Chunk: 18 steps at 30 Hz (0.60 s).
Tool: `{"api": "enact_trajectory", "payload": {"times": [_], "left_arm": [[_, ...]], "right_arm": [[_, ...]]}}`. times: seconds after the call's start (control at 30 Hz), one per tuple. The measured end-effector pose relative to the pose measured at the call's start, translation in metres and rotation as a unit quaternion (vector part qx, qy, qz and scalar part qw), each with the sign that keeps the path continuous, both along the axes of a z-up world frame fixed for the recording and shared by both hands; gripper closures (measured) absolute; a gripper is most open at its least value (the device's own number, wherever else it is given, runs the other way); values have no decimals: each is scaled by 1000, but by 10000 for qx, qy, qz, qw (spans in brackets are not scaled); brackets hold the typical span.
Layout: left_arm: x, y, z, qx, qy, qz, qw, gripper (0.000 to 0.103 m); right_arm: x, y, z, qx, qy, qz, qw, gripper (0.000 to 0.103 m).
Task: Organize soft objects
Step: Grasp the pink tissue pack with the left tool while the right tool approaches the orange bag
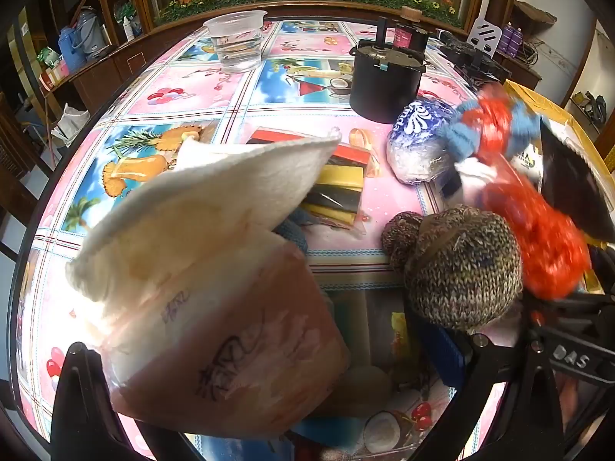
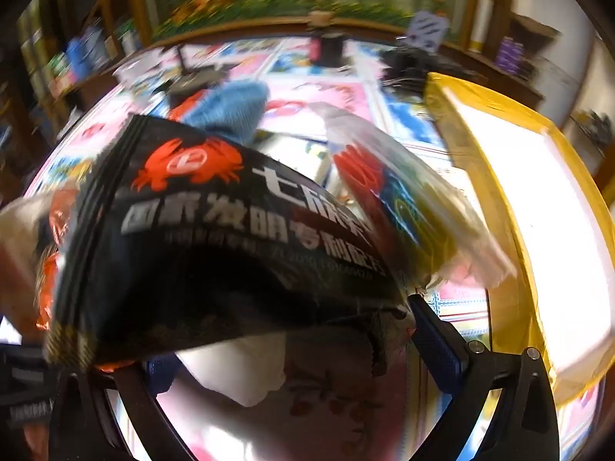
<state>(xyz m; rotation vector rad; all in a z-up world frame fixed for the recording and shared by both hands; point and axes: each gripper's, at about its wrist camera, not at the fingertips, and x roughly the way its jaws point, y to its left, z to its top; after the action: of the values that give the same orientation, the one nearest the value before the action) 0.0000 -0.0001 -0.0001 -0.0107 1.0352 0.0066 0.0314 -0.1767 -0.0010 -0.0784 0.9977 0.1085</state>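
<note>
Nearby, water [image 1: 236, 53] in clear cup [image 1: 234, 21]; left jaws wide, white pouch [image 1: 215, 269] between; right jaws' hold on black packet [image 2: 215, 253] unclear.

1. The tablecloth [image 1: 200, 88] is glossy printed plastic.
2. The cup [image 1: 236, 40] is clear, smooth plastic.
3. The pot [image 1: 384, 80] looks matt black.
4. The hat [image 1: 461, 269] is coarse brown knit wool.
5. The white pad [image 1: 215, 199] is soft, fuzzy cloth.
6. The black pouch [image 2: 215, 246] is shiny plastic film.
7. The box [image 2: 496, 230] is cardboard under glossy yellow tape.
</note>
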Motion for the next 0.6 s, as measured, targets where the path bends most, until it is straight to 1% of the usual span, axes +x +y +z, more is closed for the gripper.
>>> {"api": "enact_trajectory", "payload": {"times": [0.1, 0.17, 0.2, 0.23, 0.33, 0.4, 0.43, 0.47, 0.53, 0.6], "left_arm": [[-1, -2, 0, 4, 5, 3, 10000, 0], [-2, -2, 0, 4, 6, 3, 10000, 0], [-2, -2, 0, 5, 6, 3, 10000, 0], [-2, -2, 0, 2, 7, 5, 10000, 0], [-1, -2, 0, 9, 13, -8, 10000, 0], [-1, -2, 1, -5, 50, -135, 9999, 0], [-4, -2, 2, -67, 93, -219, 9997, 0], [-11, 2, 4, -212, 98, -306, 9993, 0], [-20, 7, 12, -456, 44, -440, 9980, 0], [-31, 13, 20, -663, -77, -624, 9958, 0]], "right_arm": [[-8, -4, 1, -2, 147, 208, 9997, 0], [-18, -2, 2, -12, 239, 574, 9981, 0], [-24, -3, 2, -2, 231, 671, 9975, 0], [-30, -5, 3, -5, 233, 725, 9971, 0], [-39, -13, 8, 185, 277, 870, 9957, 0], [-44, -20, 13, 193, 251, 894, 9955, 0], [-48, -23, 16, 182, 233, 941, 9951, 0], [-54, -27, 20, 212, 164, 1031, 9943, 0], [-77, -15, 28, 90, 129, 1253, 9920, 0], [-84, -21, 31, 253, -94, 1464, 9889, 0]]}}
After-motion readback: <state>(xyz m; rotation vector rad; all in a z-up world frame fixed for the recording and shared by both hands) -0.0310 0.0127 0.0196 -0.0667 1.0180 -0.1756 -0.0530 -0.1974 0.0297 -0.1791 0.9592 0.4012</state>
